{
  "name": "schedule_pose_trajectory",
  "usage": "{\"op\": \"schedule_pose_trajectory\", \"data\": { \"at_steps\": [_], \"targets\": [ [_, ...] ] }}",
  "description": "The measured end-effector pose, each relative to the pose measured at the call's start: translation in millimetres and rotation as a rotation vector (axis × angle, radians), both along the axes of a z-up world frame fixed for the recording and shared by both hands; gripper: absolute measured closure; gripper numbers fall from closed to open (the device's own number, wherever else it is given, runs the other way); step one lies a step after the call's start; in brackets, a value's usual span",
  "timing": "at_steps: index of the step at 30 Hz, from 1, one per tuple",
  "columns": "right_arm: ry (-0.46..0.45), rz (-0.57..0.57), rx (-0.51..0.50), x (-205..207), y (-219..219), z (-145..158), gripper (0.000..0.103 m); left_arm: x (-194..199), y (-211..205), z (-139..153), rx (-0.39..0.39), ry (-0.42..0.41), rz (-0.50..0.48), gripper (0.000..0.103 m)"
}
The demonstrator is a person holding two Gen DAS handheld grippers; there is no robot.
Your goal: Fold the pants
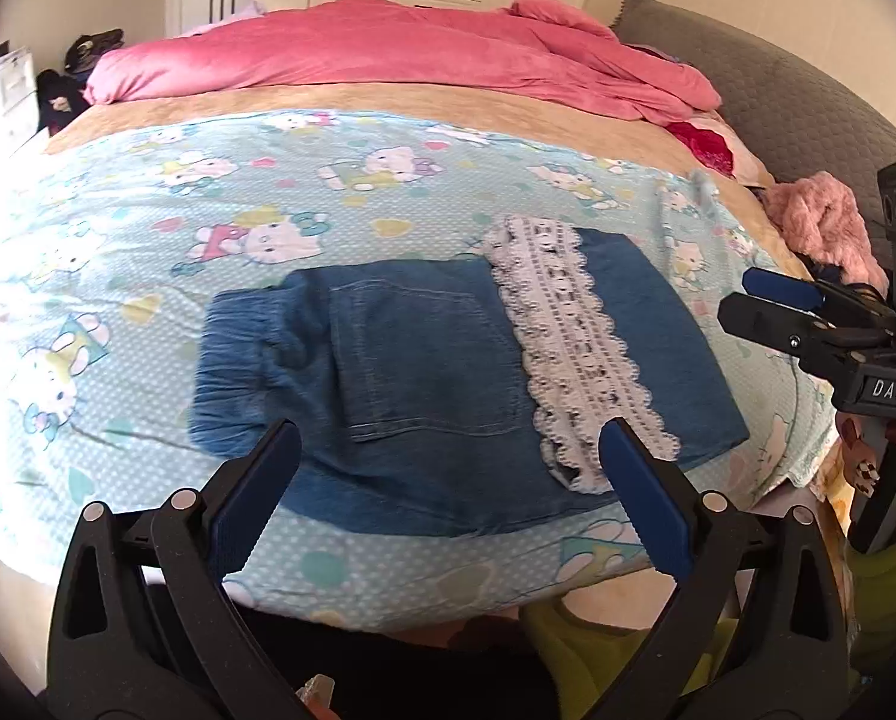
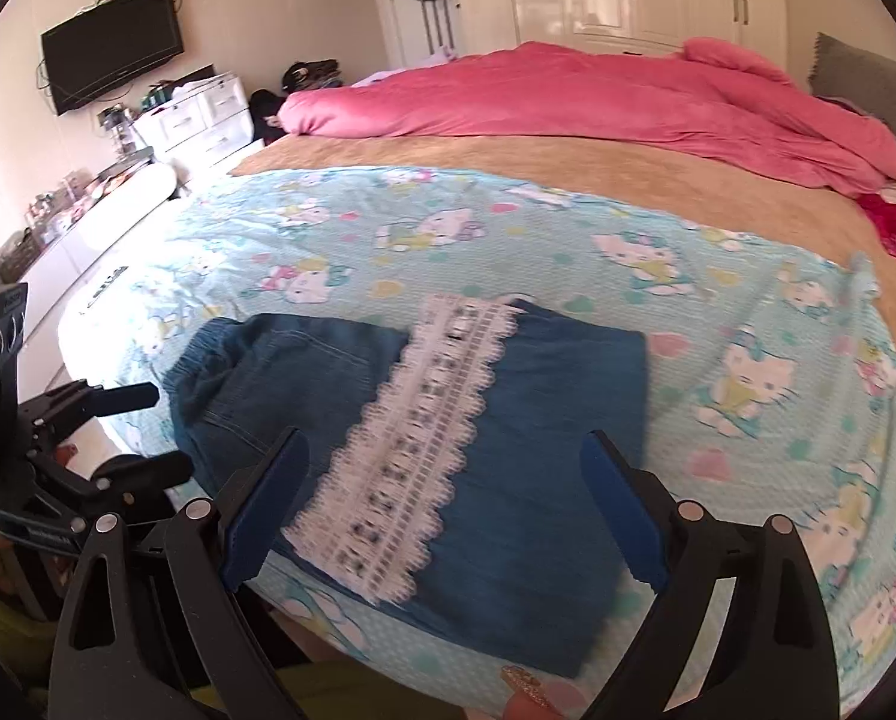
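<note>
Black grippers [image 1: 448, 456], blue pads [image 1: 643, 492], silver screws, yellow-green sleeve [image 1: 886, 588]

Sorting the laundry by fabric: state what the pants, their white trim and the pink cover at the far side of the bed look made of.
Pants: blue denim, matte, going by the stitched pocket seams.
White trim: openwork lace with scalloped edges.
Pink cover: soft, plush-looking, perhaps fleece or velvet; faint sheen on folds.

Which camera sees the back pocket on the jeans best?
The left wrist view. There the whole back pocket lies in plain sight on the folded jeans, stitching and all. In the right wrist view only part of it shows, cut off by the lace strip and a claw finger.
</note>
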State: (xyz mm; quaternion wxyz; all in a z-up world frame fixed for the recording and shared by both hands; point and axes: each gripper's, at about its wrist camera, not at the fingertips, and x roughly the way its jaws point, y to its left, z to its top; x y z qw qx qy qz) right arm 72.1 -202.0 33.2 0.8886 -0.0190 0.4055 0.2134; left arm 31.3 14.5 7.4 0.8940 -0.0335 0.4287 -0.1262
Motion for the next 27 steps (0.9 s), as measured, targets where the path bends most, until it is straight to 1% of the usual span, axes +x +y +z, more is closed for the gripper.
{"op": "schedule_pose_trajectory", "data": {
  "at_steps": [4, 6, 9, 12, 16, 17, 18, 19, 20, 23, 27],
  "targets": [
    [0.017, 0.067, -0.004, 13.1, 30.4, -1.9, 0.012, 1.1, 16.7, -6.7, 0.037, 0.008, 0.048, 0.010],
    [0.027, 0.094, -0.014, 20.3, 46.3, -4.0, 0.012, 2.0, 26.0, -11.0, 0.034, 0.022, 0.071, 0.010],
    [0.044, 0.141, -0.033, 32.4, 69.4, -9.1, 0.012, 6.5, 44.1, -20.7, 0.006, 0.055, 0.114, 0.010],
    [0.059, 0.180, -0.049, 45.2, 91.7, -14.4, 0.012, 8.3, 57.4, -28.7, -0.040, 0.078, 0.135, 0.010],
    [0.088, 0.229, -0.046, 63.7, 116.9, -19.3, 0.012, 11.1, 68.5, -39.7, -0.082, 0.100, 0.161, 0.010],
    [0.098, 0.243, -0.045, 69.3, 124.5, -20.7, 0.012, 11.6, 70.5, -42.0, -0.096, 0.105, 0.164, 0.013],
    [0.104, 0.247, -0.047, 73.6, 131.2, -21.8, 0.012, 12.6, 72.3, -44.4, -0.110, 0.111, 0.164, 0.023],
    [0.114, 0.265, -0.049, 78.7, 139.5, -23.3, 0.012, 13.9, 75.4, -48.4, -0.135, 0.121, 0.168, 0.030],
    [0.119, 0.280, -0.051, 82.3, 145.2, -24.1, 0.012, 15.3, 77.2, -51.3, -0.154, 0.130, 0.168, 0.042],
    [0.132, 0.333, -0.075, 90.3, 166.1, -29.3, 0.012, 17.3, 79.6, -59.7, -0.186, 0.152, 0.171, 0.049],
    [0.164, 0.397, -0.098, 98.0, 193.9, -41.1, 0.012, 17.6, 81.0, -62.1, -0.200, 0.154, 0.162, 0.050]
  ]
}}
